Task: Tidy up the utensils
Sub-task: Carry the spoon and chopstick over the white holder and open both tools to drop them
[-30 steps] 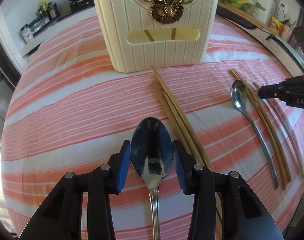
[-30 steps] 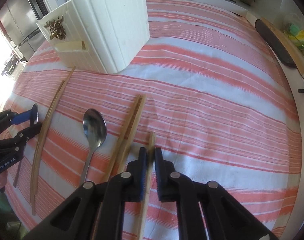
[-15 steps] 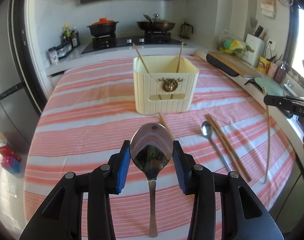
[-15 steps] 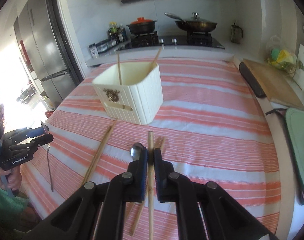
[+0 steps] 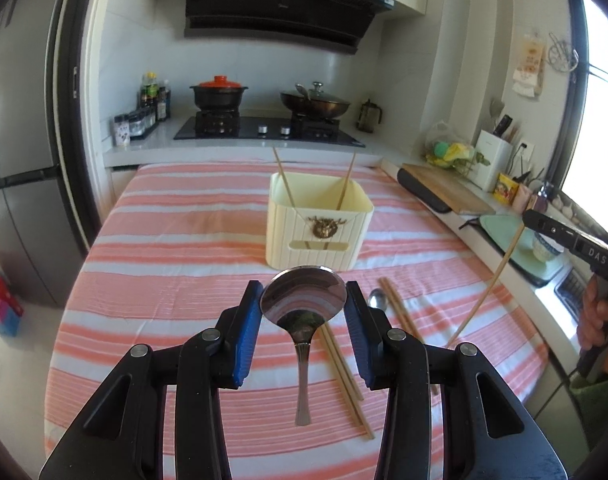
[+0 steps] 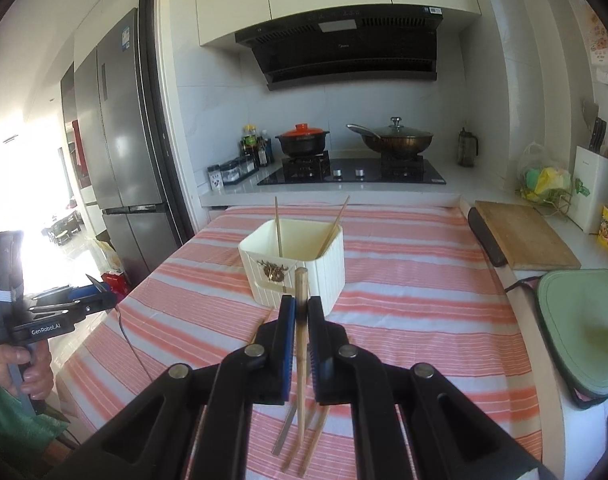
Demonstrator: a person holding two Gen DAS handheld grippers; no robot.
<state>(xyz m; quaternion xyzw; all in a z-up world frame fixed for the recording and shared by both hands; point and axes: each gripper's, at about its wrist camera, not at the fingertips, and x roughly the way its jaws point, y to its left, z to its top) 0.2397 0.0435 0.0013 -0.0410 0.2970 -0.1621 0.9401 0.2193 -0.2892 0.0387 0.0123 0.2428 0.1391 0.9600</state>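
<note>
Left wrist: left hand-held gripper [image 5: 304, 312] clamps a spoon [image 5: 303, 304], right one [image 6: 299, 316] a chopstick [image 6: 301, 344] (both aloft); next, lower each into holder [image 5: 318, 232].

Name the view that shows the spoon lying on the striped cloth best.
Left wrist view: the lying spoon shows its bowl just right of the left tongs, beside the chopsticks, its handle hidden. In the right wrist view I cannot make it out.
</note>
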